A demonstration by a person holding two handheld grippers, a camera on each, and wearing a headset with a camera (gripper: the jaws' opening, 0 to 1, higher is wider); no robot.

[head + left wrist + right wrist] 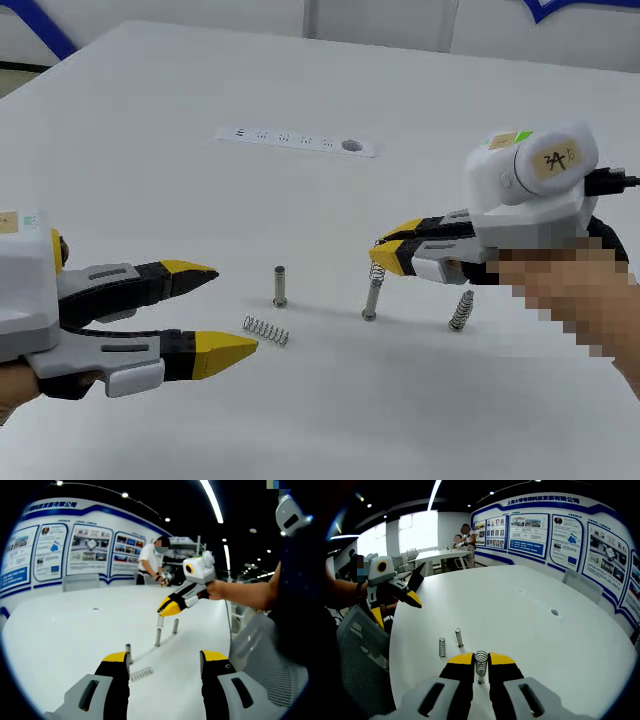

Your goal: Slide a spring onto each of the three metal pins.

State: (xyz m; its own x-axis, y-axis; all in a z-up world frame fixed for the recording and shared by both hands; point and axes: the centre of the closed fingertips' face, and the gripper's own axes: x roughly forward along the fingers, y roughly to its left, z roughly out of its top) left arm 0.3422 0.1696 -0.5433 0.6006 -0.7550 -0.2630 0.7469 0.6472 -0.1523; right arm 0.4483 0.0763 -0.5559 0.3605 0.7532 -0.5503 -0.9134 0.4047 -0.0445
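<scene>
The right gripper (481, 659) is clenched on the held spring (481, 666), which its own view shows upright between the two yellow tips. That view hides most of what lies beneath. The head view shows it: the middle pin (371, 300) stands directly below the tips, with the spring's lower coils around its top. The head view also shows the third pin (461, 310) under the gripper's body, back toward the hand and already wearing a spring.

The left gripper (165, 657) is released, jaws wide apart. In its own view the loose spring (141, 673) lies flat on the worktop (150, 120) just ahead, nearer the left jaw. The bare pin (128, 652) stands upright just beyond that spring. The right gripper view shows these two side by side, ahead and to its left.
</scene>
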